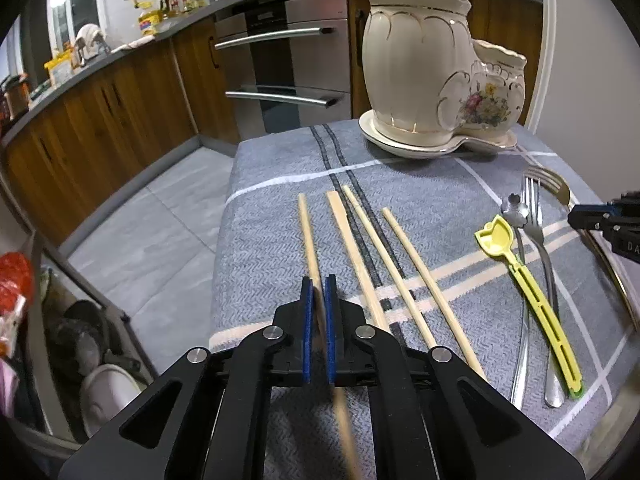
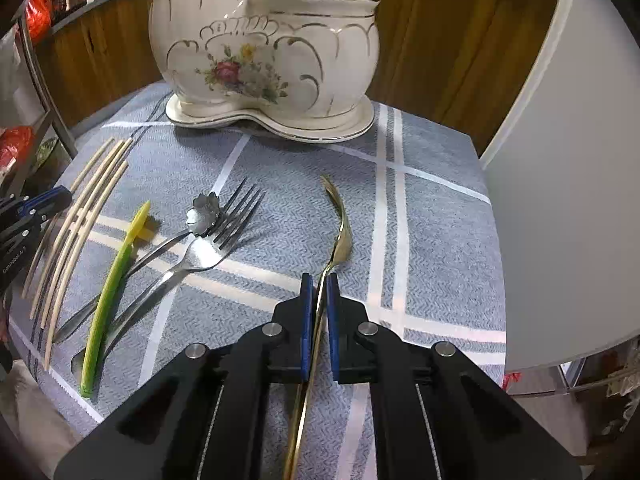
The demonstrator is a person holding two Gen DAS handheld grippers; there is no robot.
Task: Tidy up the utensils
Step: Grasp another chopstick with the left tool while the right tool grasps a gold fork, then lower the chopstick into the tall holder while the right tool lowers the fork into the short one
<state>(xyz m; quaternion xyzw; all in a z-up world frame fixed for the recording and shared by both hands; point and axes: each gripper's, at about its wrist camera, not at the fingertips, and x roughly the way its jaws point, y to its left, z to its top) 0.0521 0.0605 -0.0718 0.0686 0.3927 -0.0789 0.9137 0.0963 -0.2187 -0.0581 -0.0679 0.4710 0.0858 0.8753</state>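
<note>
The holder [image 2: 264, 52] was glossy glazed ceramic with gilt lines and a painted flower spray. Matt woven cloth [image 1: 280, 184] with a herringbone texture covered the table. The chopsticks [image 1: 400, 264] looked like pale, matt wood or bamboo. The fork [image 2: 224, 236] was polished steel, the gold fork [image 2: 340, 232] shiny gold-toned metal. The yellow utensil [image 1: 532, 284] was smooth plastic. The gripper pads [image 2: 307, 320] were matt blue.

Four pale chopsticks [image 1: 362, 256] are laid side by side at the centre of the left view, the leftmost [image 1: 310, 240] clamped between blue pads. A yellow utensil [image 1: 528, 284], a silver fork [image 1: 538, 232] and a flower-headed spoon [image 1: 515, 208] are spread at right. A gold fork [image 2: 338, 236] is gripped at lower centre of the right view, below the cream floral holder [image 2: 264, 52].
</note>
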